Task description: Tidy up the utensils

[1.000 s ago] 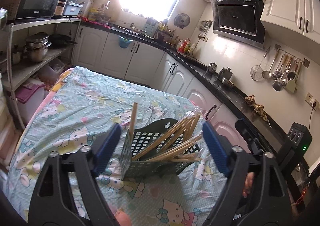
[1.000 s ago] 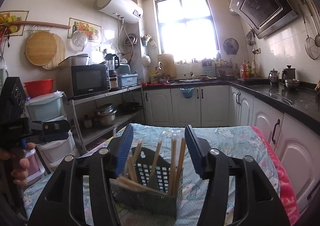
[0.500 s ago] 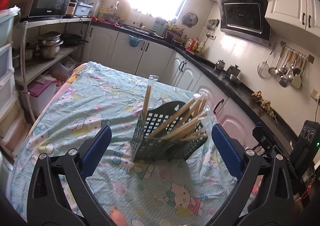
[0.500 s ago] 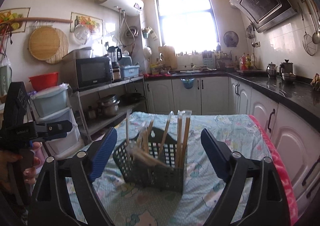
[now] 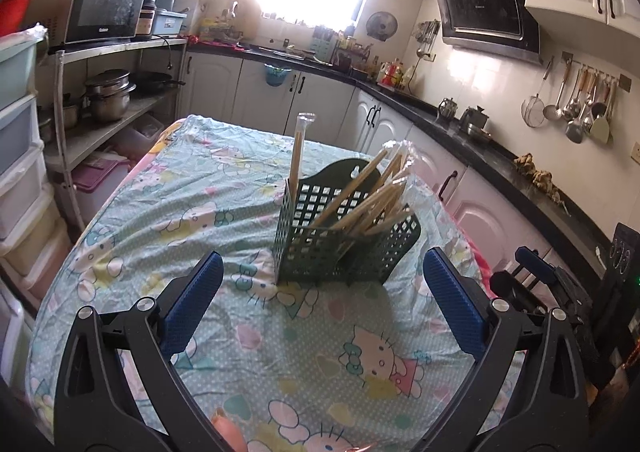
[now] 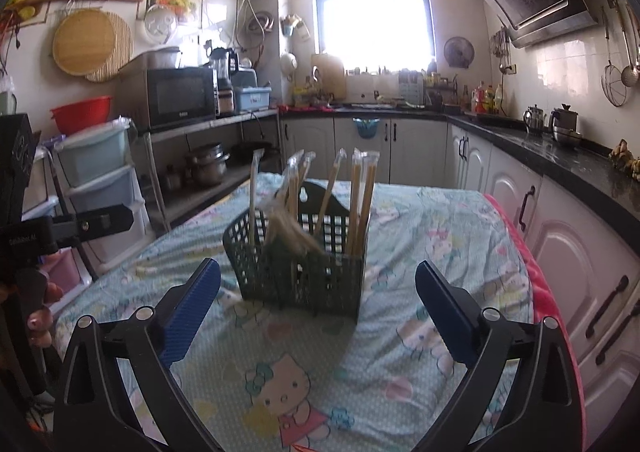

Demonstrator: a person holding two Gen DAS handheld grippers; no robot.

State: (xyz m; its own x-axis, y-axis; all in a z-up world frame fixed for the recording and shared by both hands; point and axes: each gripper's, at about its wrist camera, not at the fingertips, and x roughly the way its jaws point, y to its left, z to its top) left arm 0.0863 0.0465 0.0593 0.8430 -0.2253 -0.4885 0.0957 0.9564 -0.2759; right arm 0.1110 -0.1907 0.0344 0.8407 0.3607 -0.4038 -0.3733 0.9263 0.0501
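A dark green perforated utensil basket (image 5: pixel 344 240) stands on the table with the Hello Kitty cloth (image 5: pixel 168 212). It holds several wrapped wooden chopsticks (image 5: pixel 372 196), most leaning right, one upright at its left corner. It also shows in the right wrist view (image 6: pixel 296 268), with chopsticks (image 6: pixel 360 204) standing up in it. My left gripper (image 5: pixel 320 304) is open and empty, a little short of the basket. My right gripper (image 6: pixel 318 308) is open and empty, also short of it.
White kitchen cabinets with a black counter (image 5: pixel 480 156) run along the far and right sides. A metal shelf with pots (image 5: pixel 108 92) and a microwave (image 6: pixel 176 96) stands left. Plastic drawers (image 6: pixel 100 172) are nearby. The other gripper shows at the right edge (image 5: pixel 560 284) and at the left edge (image 6: pixel 40 236).
Both grippers have opened wide and pulled back from the basket, which now stands free on the cloth. The chopsticks stay in the basket.
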